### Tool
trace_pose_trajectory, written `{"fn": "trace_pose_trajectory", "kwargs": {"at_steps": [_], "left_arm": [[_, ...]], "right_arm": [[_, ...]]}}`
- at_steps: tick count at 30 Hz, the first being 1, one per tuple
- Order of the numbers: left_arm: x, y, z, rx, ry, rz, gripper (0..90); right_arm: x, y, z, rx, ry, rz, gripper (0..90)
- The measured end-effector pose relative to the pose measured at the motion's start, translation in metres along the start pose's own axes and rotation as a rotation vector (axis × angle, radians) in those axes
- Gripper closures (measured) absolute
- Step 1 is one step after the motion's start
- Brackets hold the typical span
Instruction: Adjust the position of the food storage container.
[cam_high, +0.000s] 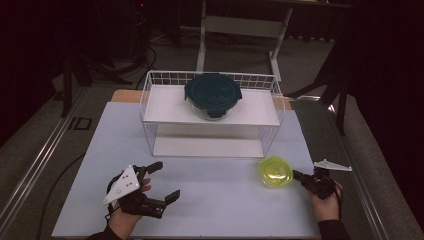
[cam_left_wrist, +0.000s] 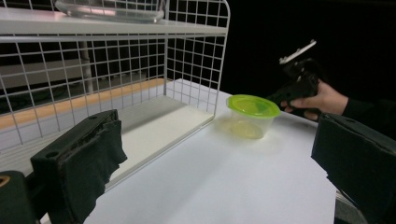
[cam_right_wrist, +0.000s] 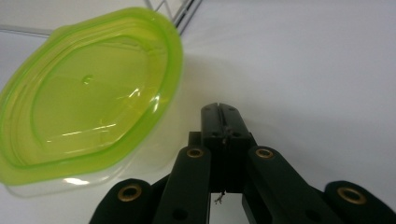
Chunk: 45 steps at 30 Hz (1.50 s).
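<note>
The tub (cam_high: 276, 172) stands on the white bench (cam_high: 215, 200), just off the front right corner of the wire rack (cam_high: 150, 100) and close beside the right gripper (cam_high: 302, 177); it is a small clear plastic tub with a bright lime-green lid (cam_right_wrist: 88, 93) pressed on, the lid see-through and ridged round its edge; nothing inside it can be made out. On the rack's upper shelf (cam_high: 165, 105) sits a glass bowl (cam_high: 212, 96) under a dark teal lid with clips; what it holds is hidden. The rack's lower shelf (cam_high: 205, 146) is a plain white board. The right gripper's fingers are closed flat against each other, gripping nothing, their tips just beside the tub's rim. The left gripper (cam_high: 167, 180) hovers over the bench's front left, well apart from the tub; its fingers (cam_left_wrist: 88, 158) stand wide open, with nothing between them.
</note>
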<state>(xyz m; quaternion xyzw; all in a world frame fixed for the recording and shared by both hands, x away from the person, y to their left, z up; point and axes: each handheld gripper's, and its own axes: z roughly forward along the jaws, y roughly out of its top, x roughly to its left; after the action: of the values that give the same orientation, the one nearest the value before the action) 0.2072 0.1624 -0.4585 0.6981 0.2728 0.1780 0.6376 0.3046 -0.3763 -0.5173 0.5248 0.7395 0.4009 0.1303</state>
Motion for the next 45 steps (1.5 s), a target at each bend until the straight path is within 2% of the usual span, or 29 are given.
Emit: {"fn": "trace_pose_trajectory", "kwargs": {"at_steps": [6, 13, 21, 24, 31, 40, 45], "left_arm": [[0.0, 0.001, -0.001, 0.002, 0.001, -0.001, 2.5], [-0.002, 0.001, -0.001, 0.01, 0.007, 0.011, 2.5], [-0.003, 0.001, -0.001, 0.01, 0.007, 0.016, 2.5], [-0.003, 0.001, -0.001, 0.01, 0.007, 0.016, 2.5], [-0.003, 0.001, -0.001, 0.009, 0.009, 0.016, 2.5], [-0.003, 0.001, -0.001, 0.009, 0.007, 0.018, 2.5], [-0.004, 0.001, -0.001, 0.017, 0.006, 0.02, 2.5]], "right_arm": [[0.006, -0.002, 0.012, 0.022, 0.035, -0.011, 90.0], [0.019, -0.004, 0.014, 0.036, 0.067, -0.037, 90.0], [0.039, -0.007, 0.018, 0.059, 0.151, -0.083, 90.0], [0.045, -0.005, 0.019, 0.068, 0.147, -0.108, 90.0], [0.036, 0.005, 0.023, 0.06, 0.119, -0.084, 90.0], [0.046, 0.002, 0.027, 0.079, 0.157, -0.098, 90.0], [0.056, -0.006, 0.03, 0.117, 0.186, -0.12, 90.0]]}}
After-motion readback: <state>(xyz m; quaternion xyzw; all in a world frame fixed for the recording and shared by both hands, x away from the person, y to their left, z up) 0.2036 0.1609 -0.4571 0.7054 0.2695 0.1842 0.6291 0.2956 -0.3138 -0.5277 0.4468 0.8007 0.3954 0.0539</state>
